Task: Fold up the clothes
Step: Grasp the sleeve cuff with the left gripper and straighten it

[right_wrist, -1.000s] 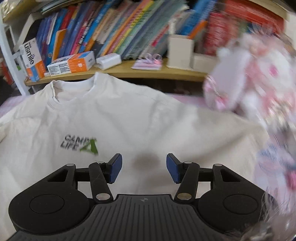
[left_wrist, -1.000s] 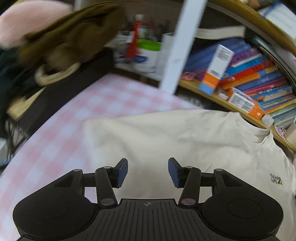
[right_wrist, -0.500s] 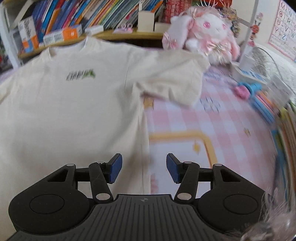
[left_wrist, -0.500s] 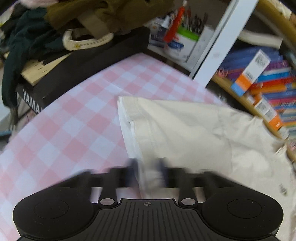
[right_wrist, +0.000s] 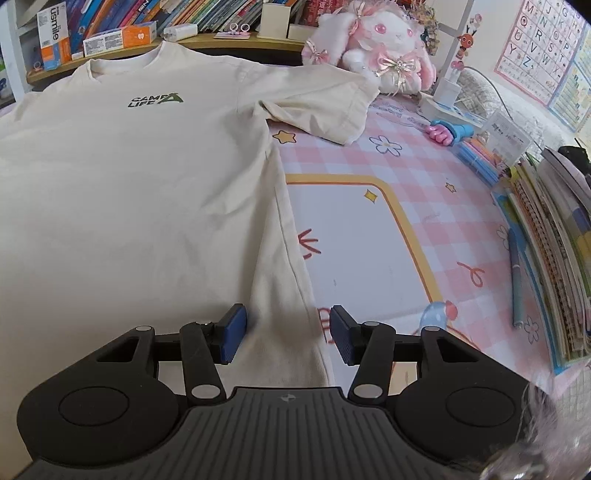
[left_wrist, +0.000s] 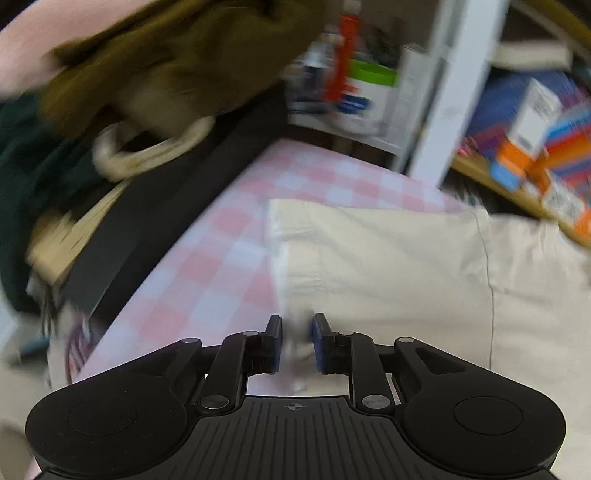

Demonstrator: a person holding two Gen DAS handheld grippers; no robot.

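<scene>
While the left wrist view is smeared with blur, it shows a heap of brown and dark clothing (left_wrist: 159, 70) at far left, piled over a black case (left_wrist: 147, 221) that runs along the edge of the pink checked surface (left_wrist: 221, 266). Right of that lies the cream T-shirt (left_wrist: 406, 266), its sleeve hem facing the checks. The left hand-held gripper (left_wrist: 296, 341) sits at that sleeve edge with its blue pads drawn close together and a fold of cream cloth between them; the blur hides whether the pads actually bite the fabric. Behind the sleeve stand a white shelf post (left_wrist: 454, 92) and a row of books (left_wrist: 554, 122).

From the right wrist view, the T-shirt (right_wrist: 129, 177) lies spread flat, front up, collar toward the bookshelf (right_wrist: 155, 22), with a green "CAMP LIFE" logo (right_wrist: 155, 100) on the chest. The right hand-held gripper (right_wrist: 286, 332) hovers at the shirt's right side seam near the bottom hem, pads spread wide, one over the cloth and one over the bare surface. Farther right, the other sleeve rests just beside a pink plush rabbit (right_wrist: 373, 40), and stacked books (right_wrist: 546, 229) line the right edge.
</scene>
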